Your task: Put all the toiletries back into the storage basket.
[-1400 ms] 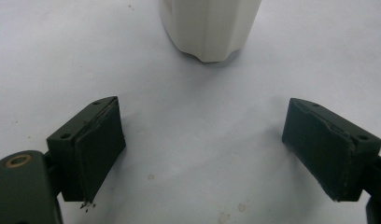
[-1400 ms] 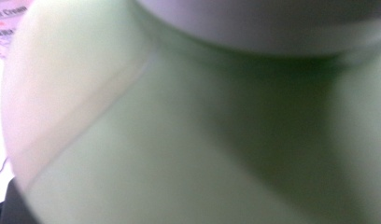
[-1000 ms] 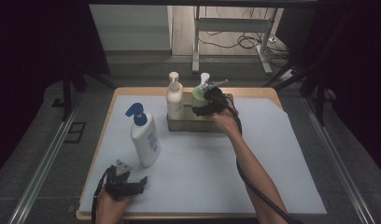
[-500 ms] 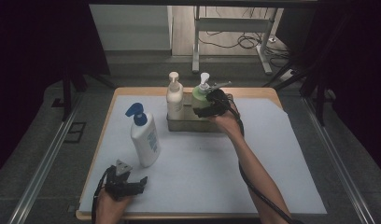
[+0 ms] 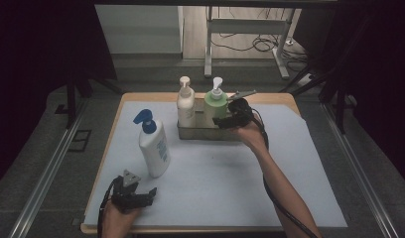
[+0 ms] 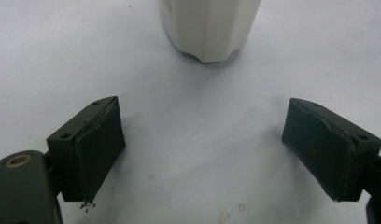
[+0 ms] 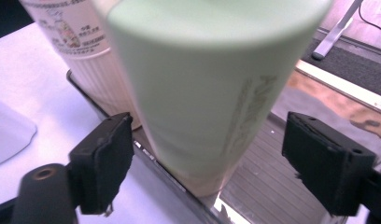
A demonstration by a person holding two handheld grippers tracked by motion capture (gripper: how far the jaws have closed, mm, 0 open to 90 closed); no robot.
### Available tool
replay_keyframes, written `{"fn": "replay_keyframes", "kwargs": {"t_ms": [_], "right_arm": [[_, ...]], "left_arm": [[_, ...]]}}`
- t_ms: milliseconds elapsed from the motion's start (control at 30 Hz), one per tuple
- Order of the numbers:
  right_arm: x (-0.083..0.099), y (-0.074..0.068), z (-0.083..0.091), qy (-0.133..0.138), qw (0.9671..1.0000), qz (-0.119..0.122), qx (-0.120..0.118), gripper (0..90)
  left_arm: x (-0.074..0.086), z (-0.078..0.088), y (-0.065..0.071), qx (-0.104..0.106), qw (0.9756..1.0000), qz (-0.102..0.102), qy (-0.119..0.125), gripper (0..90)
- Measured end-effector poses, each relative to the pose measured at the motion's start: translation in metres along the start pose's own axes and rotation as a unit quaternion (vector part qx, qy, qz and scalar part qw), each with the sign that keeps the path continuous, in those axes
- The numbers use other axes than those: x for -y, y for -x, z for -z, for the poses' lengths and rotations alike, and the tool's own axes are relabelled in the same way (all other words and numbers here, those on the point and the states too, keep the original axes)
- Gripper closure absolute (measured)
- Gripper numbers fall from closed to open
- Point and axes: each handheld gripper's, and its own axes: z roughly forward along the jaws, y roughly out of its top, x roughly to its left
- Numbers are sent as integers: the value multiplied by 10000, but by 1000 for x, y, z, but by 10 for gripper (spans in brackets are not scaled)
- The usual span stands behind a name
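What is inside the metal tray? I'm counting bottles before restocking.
Two pump bottles stand inside the rectangular metal tray: a cream-white one and a pale green one. The tray wall hides their bases.

Not much to read here, honestly. The cream bottle (image 7: 81, 46) has a printed label with a few small lines, probably Chinese, too blurry to make out. The green bottle (image 7: 212, 102) has vertical lettering down its side, smeared beyond reading. The white bottle with the blue pump (image 5: 155, 148) has a bluish label, too tiny.
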Motion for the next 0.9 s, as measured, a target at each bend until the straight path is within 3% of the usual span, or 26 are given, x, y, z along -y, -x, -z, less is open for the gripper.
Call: {"fn": "replay_keyframes", "kwargs": {"t_ms": [233, 367, 567, 667, 767, 900], "right_arm": [[11, 4, 10, -66, 9999, 65, -45, 314], [17, 10, 14, -58, 10000, -66, 17, 376], [22, 17, 16, -99, 9999, -103, 76, 539], [22, 20, 15, -128, 9996, 5, 263, 627], [21, 24, 13, -101, 9994, -56, 319, 727], [18, 28, 6, -150, 9989, -145, 409, 795]], "left_arm": [[0, 0, 0, -5, 10000, 4, 7, 123], [0, 0, 0, -7, 10000, 2, 7, 123], [0, 0, 0, -5, 10000, 4, 9, 123], [0, 0, 0, -8, 10000, 0, 11, 123], [0, 0, 0, -6, 10000, 0, 11, 123], [0, 0, 0, -10, 10000, -4, 7, 123]]}}
